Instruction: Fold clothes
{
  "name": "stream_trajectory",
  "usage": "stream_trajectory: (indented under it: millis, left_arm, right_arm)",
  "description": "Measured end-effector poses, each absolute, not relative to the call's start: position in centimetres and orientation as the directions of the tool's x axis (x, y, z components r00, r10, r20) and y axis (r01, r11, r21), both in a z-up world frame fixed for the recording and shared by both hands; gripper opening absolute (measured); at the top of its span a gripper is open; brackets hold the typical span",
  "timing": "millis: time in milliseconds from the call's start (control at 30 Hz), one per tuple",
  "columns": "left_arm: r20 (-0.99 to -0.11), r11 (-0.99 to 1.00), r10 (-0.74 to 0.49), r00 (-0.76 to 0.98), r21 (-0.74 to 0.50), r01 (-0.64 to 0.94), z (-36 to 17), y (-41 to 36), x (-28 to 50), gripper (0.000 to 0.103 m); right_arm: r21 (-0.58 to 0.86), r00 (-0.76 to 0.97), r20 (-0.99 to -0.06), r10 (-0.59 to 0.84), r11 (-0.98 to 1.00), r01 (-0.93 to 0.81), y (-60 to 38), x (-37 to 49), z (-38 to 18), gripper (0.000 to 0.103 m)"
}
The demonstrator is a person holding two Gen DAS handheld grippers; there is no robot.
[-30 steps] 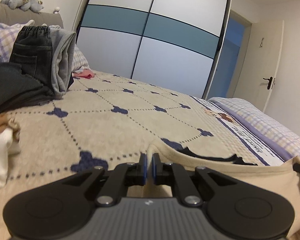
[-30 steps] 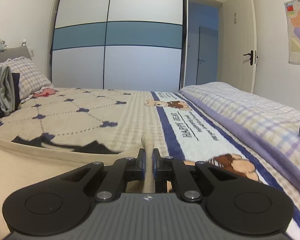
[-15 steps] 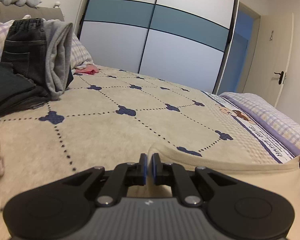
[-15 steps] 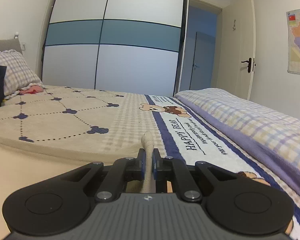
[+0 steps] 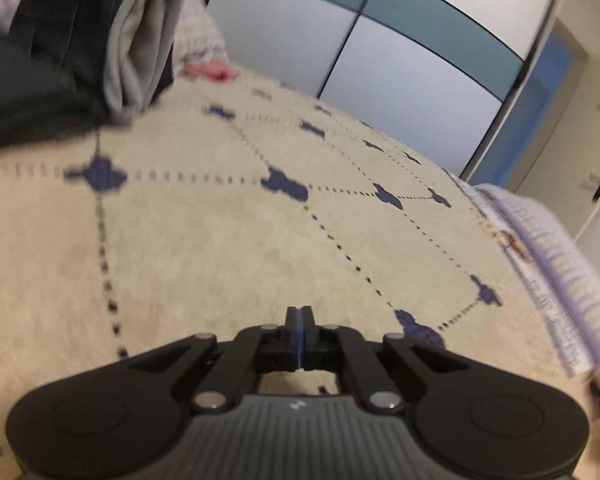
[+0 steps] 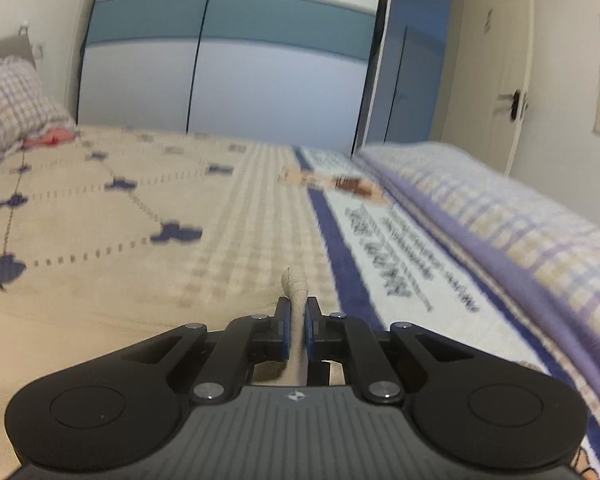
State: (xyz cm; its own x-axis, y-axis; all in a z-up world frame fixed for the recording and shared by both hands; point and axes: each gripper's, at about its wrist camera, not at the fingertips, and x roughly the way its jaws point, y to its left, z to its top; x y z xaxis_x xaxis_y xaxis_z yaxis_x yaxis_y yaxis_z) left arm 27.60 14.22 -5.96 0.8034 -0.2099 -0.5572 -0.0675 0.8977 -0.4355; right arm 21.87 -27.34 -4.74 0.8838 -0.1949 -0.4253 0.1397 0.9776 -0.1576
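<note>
My right gripper (image 6: pixel 296 312) is shut on a fold of the beige garment (image 6: pixel 294 286), and a tuft of it sticks up between the blue pads. More of the same plain beige cloth (image 6: pixel 60 344) spreads to the lower left in the right wrist view. My left gripper (image 5: pixel 300 316) hovers low over the patterned bedspread (image 5: pixel 220 240). Its jaws are closing, the pads meet, and no cloth shows between them. The left wrist view is blurred and tilted.
A pile of dark jeans and grey clothes (image 5: pixel 80 40) lies on the bed at the far left, with a pink item (image 5: pixel 208 70) behind it. A checked purple quilt (image 6: pixel 500 208) runs along the right. A checked pillow (image 6: pixel 16 100) and a wardrobe (image 6: pixel 240 60) stand beyond.
Both grippers moved forward over the bed. The beige edge seen ahead of the left gripper is gone from its view, and that view has rolled. The right gripper kept its hold on the cloth.
</note>
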Motion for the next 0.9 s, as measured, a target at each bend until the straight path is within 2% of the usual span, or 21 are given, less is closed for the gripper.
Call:
stream_trajectory:
  millis: [67, 167, 233, 300, 333, 400, 467, 500, 633, 733, 900]
  left_arm:
    - [-0.563, 0.870, -0.277, 0.779, -0.491, -0.045, -6.4, 14.7, 27.6, 0.004]
    - [-0.562, 0.843, -0.357, 0.746, -0.537, -0.002, -6.7, 14.6, 27.6, 0.019]
    - [-0.552, 0.833, -0.390, 0.737, -0.553, 0.027, -6.7, 14.2, 27.7, 0.041]
    - [-0.539, 0.823, -0.419, 0.731, -0.565, 0.056, -6.6, 13.7, 27.9, 0.048]
    - [-0.543, 0.825, -0.428, 0.722, -0.562, 0.066, -6.6, 13.3, 28.2, 0.048]
    - [-0.567, 0.838, -0.432, 0.701, -0.540, 0.080, -6.6, 12.5, 28.7, 0.044]
    - [-0.582, 0.858, -0.419, 0.697, -0.504, 0.095, -6.4, 11.8, 28.9, 0.012]
    - [-0.581, 0.866, -0.414, 0.701, -0.489, 0.105, -6.2, 11.4, 28.9, 0.007]
    - [-0.502, 0.916, -0.337, 0.797, -0.371, 0.154, -4.8, 9.8, 27.5, 0.007]
    - [-0.462, 0.941, -0.271, 0.844, -0.310, 0.132, -4.5, 9.4, 27.4, 0.007]
    - [-0.480, 0.964, -0.203, 0.853, -0.249, 0.090, -4.8, 9.2, 28.2, 0.007]
  right_arm:
    - [-0.161, 0.873, -0.453, -0.180, 0.980, 0.119, -27.3, 22.0, -5.0, 0.008]
    - [-0.142, 0.870, -0.467, -0.160, 0.984, 0.105, -27.5, 22.0, -4.9, 0.009]
    - [-0.120, 0.868, -0.473, -0.149, 0.987, 0.104, -27.8, 22.0, -4.7, 0.009]
    - [-0.098, 0.866, -0.483, -0.132, 0.990, 0.097, -28.1, 21.9, -4.7, 0.009]
    - [-0.090, 0.864, -0.488, -0.125, 0.992, 0.093, -28.2, 21.9, -4.7, 0.009]
    - [-0.075, 0.861, -0.496, -0.108, 0.994, 0.081, -28.3, 21.9, -4.7, 0.009]
    - [-0.064, 0.858, -0.505, -0.091, 0.996, 0.068, -28.4, 22.0, -4.6, 0.009]
    - [-0.075, 0.862, -0.498, -0.095, 0.995, 0.066, -28.3, 22.0, -4.6, 0.009]
    - [-0.122, 0.888, -0.442, -0.127, 0.989, 0.081, -28.0, 21.8, -4.1, 0.008]
    - [-0.148, 0.893, -0.424, -0.148, 0.985, 0.093, -27.7, 22.1, -4.2, 0.008]
    - [-0.179, 0.883, -0.439, -0.169, 0.979, 0.098, -27.4, 23.0, -4.9, 0.008]
